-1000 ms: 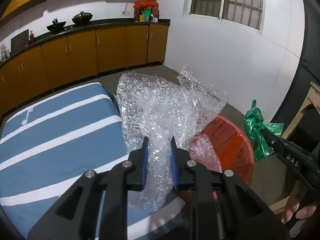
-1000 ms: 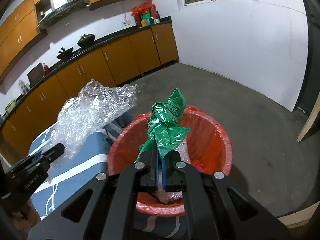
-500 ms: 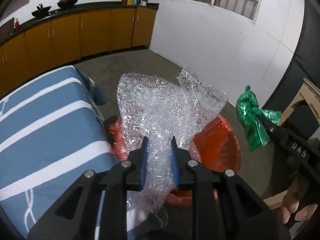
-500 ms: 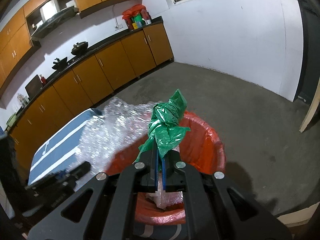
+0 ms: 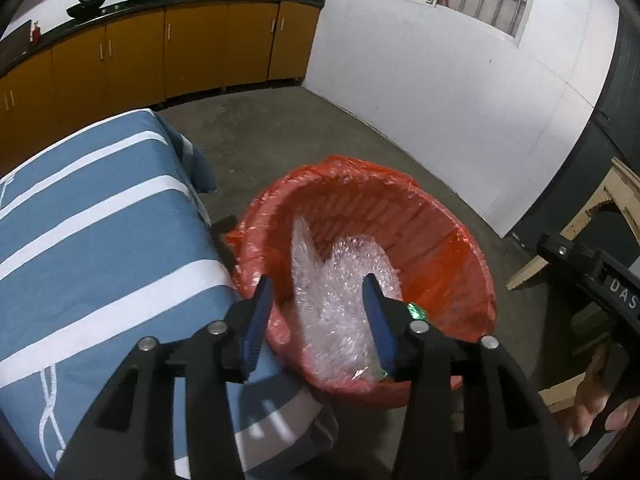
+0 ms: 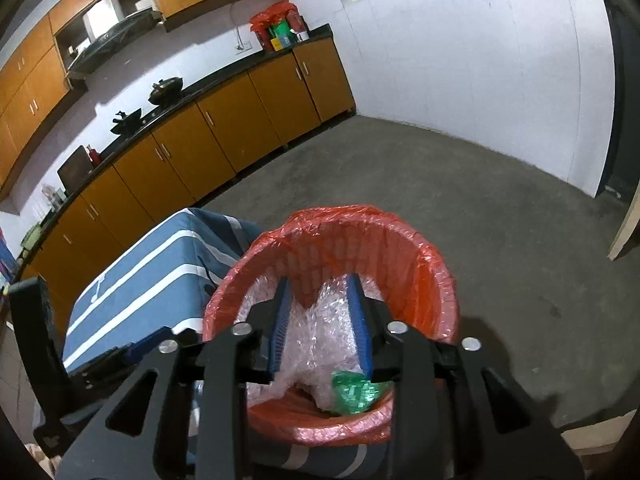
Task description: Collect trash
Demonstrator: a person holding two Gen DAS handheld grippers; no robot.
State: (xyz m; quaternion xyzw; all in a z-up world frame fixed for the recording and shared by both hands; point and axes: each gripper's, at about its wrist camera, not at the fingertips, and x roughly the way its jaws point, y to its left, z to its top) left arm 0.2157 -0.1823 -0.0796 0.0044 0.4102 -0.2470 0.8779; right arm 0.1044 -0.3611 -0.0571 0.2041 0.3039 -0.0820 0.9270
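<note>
The red-lined trash basket (image 6: 436,280) on the floor beside the striped bed (image 5: 80,240) held crumpled bubble wrap (image 5: 340,292) and a green plastic bag (image 6: 354,392); neither showed a clear long axis. Both the left hand-held gripper (image 5: 316,316) and the right hand-held gripper (image 6: 320,320) hung above the basket, jaws opening and pinching nothing.

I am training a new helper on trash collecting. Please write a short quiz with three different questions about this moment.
1. True or false: the bubble wrap lies inside the red bin.
2. Which small thing lies in the bin beside the bubble wrap? A) a glass bottle B) a green plastic bag C) a shoe
3. Fill in: the bin stands next to a blue cloth with ____ stripes.

Key: 1 true; 2 B; 3 white. Both the left tool and the right tool are opening, and neither grips anything.
</note>
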